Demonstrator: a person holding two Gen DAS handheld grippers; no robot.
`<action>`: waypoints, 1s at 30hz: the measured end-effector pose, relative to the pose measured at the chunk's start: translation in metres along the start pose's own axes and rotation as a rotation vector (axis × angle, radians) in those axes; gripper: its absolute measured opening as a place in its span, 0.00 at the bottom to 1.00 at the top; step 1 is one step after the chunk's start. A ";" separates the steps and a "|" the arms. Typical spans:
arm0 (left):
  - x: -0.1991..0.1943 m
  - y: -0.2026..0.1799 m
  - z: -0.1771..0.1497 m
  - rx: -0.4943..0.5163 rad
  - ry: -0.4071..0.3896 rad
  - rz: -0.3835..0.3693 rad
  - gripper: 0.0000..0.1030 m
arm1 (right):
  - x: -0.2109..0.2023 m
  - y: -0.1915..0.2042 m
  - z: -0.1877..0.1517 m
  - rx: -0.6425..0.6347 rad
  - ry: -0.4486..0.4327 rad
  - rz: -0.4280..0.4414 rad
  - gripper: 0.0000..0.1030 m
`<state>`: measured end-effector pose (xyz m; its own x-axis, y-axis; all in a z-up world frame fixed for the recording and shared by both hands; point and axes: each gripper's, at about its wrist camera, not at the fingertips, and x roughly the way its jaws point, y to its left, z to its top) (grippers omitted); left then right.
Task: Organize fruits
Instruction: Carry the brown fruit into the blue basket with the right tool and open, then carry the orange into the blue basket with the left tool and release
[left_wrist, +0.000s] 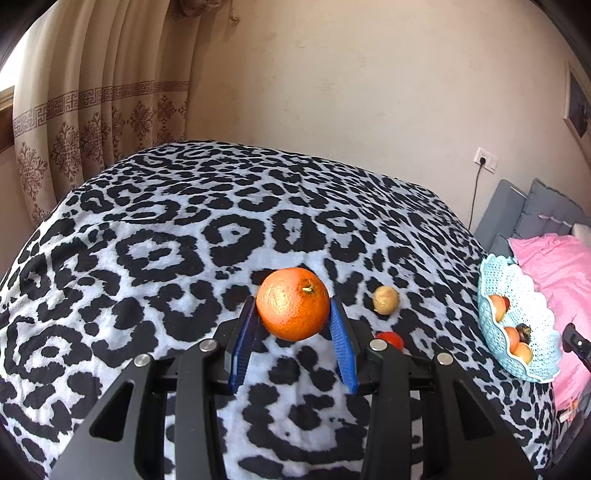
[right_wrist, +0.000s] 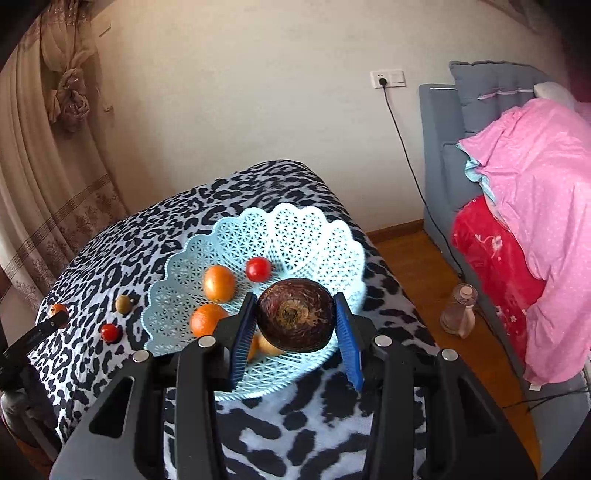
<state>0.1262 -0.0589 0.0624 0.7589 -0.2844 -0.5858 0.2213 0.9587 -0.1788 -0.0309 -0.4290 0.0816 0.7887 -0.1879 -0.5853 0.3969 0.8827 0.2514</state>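
My left gripper is shut on a large orange and holds it above the leopard-print cloth. My right gripper is shut on a dark brown round fruit over the near side of the light blue lattice basket. The basket holds two oranges, a small red tomato and another orange fruit partly hidden under the brown one. On the cloth lie a small tan fruit and a red tomato. The basket also shows in the left wrist view.
The cloth-covered table stands against a beige wall with a curtain at the left. A grey sofa with pink bedding is to the right. A glass bottle stands on the wooden floor. A power cord hangs from a wall socket.
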 end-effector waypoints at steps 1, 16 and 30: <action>-0.001 -0.004 -0.001 0.007 0.001 -0.004 0.38 | 0.000 -0.002 0.000 0.004 -0.001 0.000 0.42; -0.017 -0.089 0.000 0.117 0.002 -0.150 0.39 | -0.012 -0.001 -0.007 -0.024 -0.130 -0.057 0.44; 0.010 -0.185 -0.011 0.245 0.064 -0.255 0.39 | -0.023 -0.003 -0.017 -0.005 -0.215 -0.108 0.56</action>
<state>0.0861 -0.2386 0.0814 0.6223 -0.5071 -0.5963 0.5448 0.8276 -0.1352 -0.0587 -0.4197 0.0811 0.8238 -0.3679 -0.4312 0.4823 0.8546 0.1922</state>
